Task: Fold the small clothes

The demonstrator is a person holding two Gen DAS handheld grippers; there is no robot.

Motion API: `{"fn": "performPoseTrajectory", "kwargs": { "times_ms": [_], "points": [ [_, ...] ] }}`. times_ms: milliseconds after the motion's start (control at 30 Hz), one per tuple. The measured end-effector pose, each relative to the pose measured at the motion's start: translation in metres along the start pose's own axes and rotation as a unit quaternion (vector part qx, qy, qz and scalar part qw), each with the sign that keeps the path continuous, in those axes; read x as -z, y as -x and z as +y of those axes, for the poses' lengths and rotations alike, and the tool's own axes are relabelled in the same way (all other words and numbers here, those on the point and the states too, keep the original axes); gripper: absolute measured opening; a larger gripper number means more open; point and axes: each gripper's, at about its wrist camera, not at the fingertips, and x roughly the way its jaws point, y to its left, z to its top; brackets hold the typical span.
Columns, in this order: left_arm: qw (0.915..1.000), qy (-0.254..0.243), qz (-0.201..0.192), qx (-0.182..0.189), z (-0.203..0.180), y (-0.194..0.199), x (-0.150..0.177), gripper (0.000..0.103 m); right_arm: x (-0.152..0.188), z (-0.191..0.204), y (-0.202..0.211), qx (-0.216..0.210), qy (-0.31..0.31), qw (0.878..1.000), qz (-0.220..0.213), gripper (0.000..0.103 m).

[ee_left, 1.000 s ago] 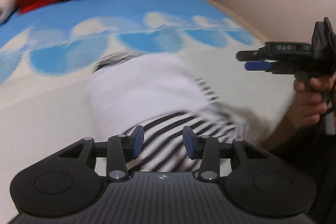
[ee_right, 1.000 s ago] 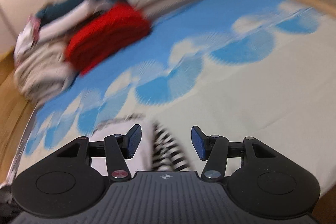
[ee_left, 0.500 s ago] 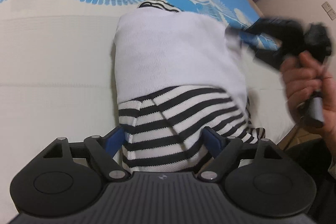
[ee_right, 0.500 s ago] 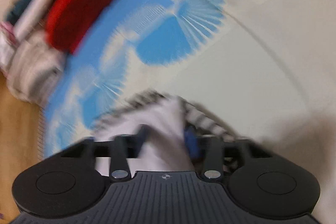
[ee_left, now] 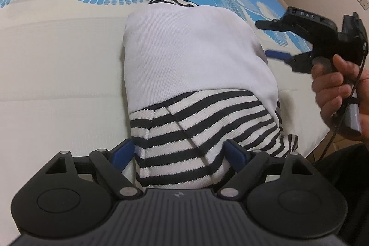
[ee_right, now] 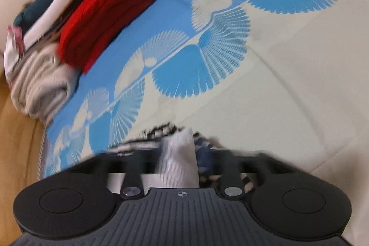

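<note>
The little knit top [ee_left: 196,75] lies on the bed [ee_left: 57,84], near its front edge, white part uppermost and a black-and-white striped part spilling out toward that edge; soft ribbed knit by the look of it, light, floppy, no stiffness to hold a crease, so I'd expect it to sag and slide wherever it isn't supported; best taken by a doubled edge or corner, pinching through both layers, not the middle of a panel. The left tool [ee_left: 178,153] stands spread wide, its blue pads either side of the striped end, not visibly squeezing it. The right tool [ee_left: 274,39] hangs at the top's right flank, a hand [ee_left: 336,93] on its grip; its jaws have just been opening, white cloth lies between them in its own blurred view, and they look parted rather than pinching. Far off, at the bed's back edge, folded clothes [ee_right: 96,22] sit piled.
</note>
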Motion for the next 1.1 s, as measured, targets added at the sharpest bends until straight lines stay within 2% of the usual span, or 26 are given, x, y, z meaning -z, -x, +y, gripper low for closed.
{"fn": "performPoseTrajectory", "kwargs": {
  "times_ms": [33,100,133,167,200,267,300,333,367,400,467,500,567,633,667,700,733,767,833,933,1000,1033,1067,1100],
  "points": [
    [1.0,0.002,0.0,0.0,0.0,0.0,0.0,0.089,0.002,0.002,-0.004,0.01,0.004,1.0,0.005,0.074],
    [1.0,0.005,-0.001,0.001,0.001,0.001,0.001,0.089,0.002,0.004,-0.014,0.002,0.001,1.0,0.031,0.07],
    [1.0,0.006,-0.001,0.001,0.002,0.001,0.002,0.09,0.003,0.004,-0.018,-0.008,-0.002,0.999,0.041,0.059],
    [1.0,0.007,-0.001,0.0,0.002,0.0,0.002,0.09,0.006,0.007,-0.02,-0.015,0.002,0.999,0.049,0.03],
    [1.0,0.009,-0.001,0.001,0.003,0.0,0.002,0.09,0.009,0.013,-0.022,-0.017,0.014,0.998,0.051,0.011],
    [0.9999,0.013,-0.001,0.002,0.006,-0.001,0.002,0.09,0.01,0.024,-0.012,-0.027,0.034,0.999,0.018,0.006],
    [0.9998,0.016,-0.003,0.009,0.007,0.0,0.002,0.091,0.006,0.026,-0.003,-0.057,0.019,0.998,-0.014,0.002],
    [0.9996,0.02,-0.007,0.02,0.008,0.001,0.002,0.092,0.002,0.023,0.012,-0.096,-0.005,0.994,-0.055,0.002],
    [0.9996,0.018,-0.006,0.021,0.006,0.002,0.002,0.092,-0.004,0.02,0.023,-0.116,-0.017,0.99,-0.077,0.002],
    [0.9999,0.004,-0.003,0.01,0.003,0.0,0.003,0.092,-0.006,0.018,0.023,-0.093,-0.013,0.992,-0.081,0.002],
    [0.9994,-0.031,0.011,-0.015,-0.005,-0.006,0.006,0.092,-0.004,0.013,0.001,0.024,0.011,0.999,-0.038,0.002],
    [0.9988,-0.041,0.018,-0.022,-0.008,-0.009,0.007,0.092,0.0,0.01,-0.014,0.065,0.017,0.998,-0.009,0.002],
    [0.9985,-0.041,0.027,-0.023,-0.008,-0.01,0.007,0.092,0.008,0.008,-0.031,0.09,0.019,0.996,0.02,0.005],
    [0.999,-0.031,0.027,-0.016,-0.004,-0.004,0.003,0.092,0.011,0.017,-0.03,0.092,0.042,0.995,0.014,0.013],
    [0.9993,-0.025,0.023,-0.012,-0.002,-0.001,0.001,0.092,0.011,0.018,-0.024,0.081,0.041,0.996,0.009,0.02],
    [0.9996,-0.023,0.018,-0.007,0.0,0.003,0.0,0.092,0.01,0.018,-0.017,0.061,0.035,0.997,0.006,0.029],
    [0.9997,-0.021,0.011,-0.004,0.0,0.007,-0.002,0.092,0.007,0.016,-0.01,0.032,0.025,0.999,0.002,0.047],
    [0.9998,-0.021,0.003,-0.003,0.001,0.011,-0.003,0.092,0.007,0.013,-0.002,0.015,0.02,1.0,0.0,0.054],
    [0.9998,-0.018,-0.007,-0.003,0.003,0.015,-0.006,0.091,0.01,0.008,0.005,-0.002,0.023,1.0,0.007,0.054],
    [0.9999,0.002,-0.014,0.0,0.007,0.017,-0.008,0.091,0.027,0.0,0.005,-0.015,0.047,0.997,0.06,0.054],
    [0.9998,0.01,-0.016,0.002,0.008,0.017,-0.01,0.091,0.041,0.0,0.0,-0.024,0.081,0.991,0.102,0.051],
    [0.9998,0.012,-0.017,0.002,0.007,0.017,-0.01,0.092,0.047,0.002,0.001,-0.029,0.104,0.988,0.112,0.033],
    [0.9998,0.014,-0.016,0.003,0.007,0.016,-0.011,0.092,0.052,0.005,0.007,-0.032,0.129,0.985,0.108,0.009],
    [0.9998,0.015,-0.014,0.004,0.007,0.015,-0.01,0.092,0.054,0.006,0.015,-0.034,0.144,0.984,0.099,0.009]
  ]
}}
